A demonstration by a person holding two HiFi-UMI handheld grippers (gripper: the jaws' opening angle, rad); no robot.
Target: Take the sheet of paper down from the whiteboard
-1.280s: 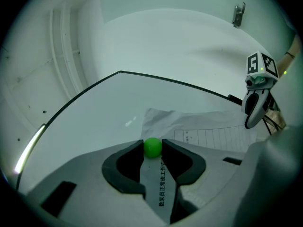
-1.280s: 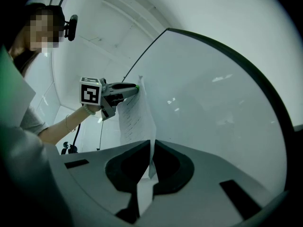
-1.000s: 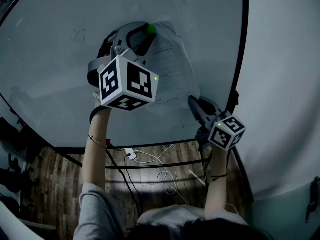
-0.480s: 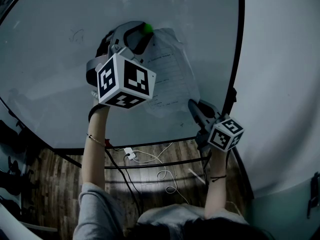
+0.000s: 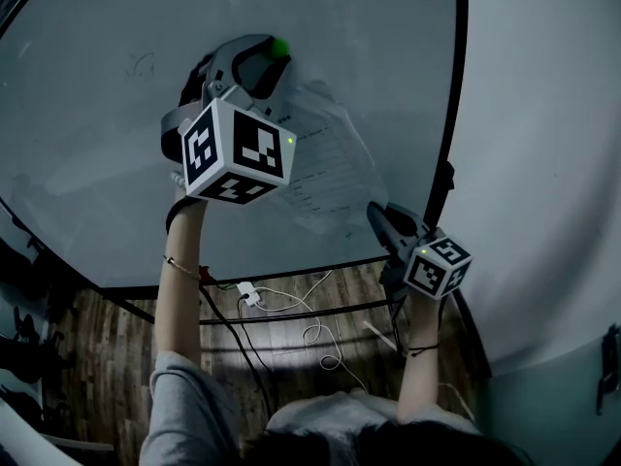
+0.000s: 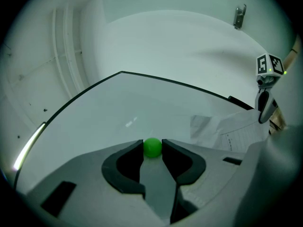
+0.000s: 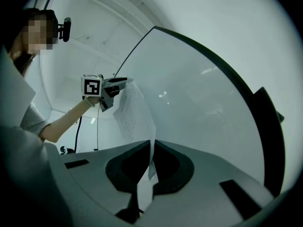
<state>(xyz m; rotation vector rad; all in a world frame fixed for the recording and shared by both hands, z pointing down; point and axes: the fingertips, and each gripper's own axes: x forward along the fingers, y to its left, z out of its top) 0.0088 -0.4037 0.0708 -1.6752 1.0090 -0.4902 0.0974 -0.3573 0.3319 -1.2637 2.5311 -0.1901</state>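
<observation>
head view: two grippers on a printed white sheet of paper (image 5: 325, 168) against the glossy white whiteboard (image 5: 97, 115).
the left gripper (image 5: 275, 54) has its jaws closed round a small green ball-shaped magnet (image 6: 152, 146) at the sheet's top edge, on the upper middle of the whiteboard. the right gripper (image 7: 151, 145) has its jaws pinched together on the sheet's lower edge, near the whiteboard's dark right frame. the sheet bows, crumpled, off the whiteboard's face between them.
</observation>
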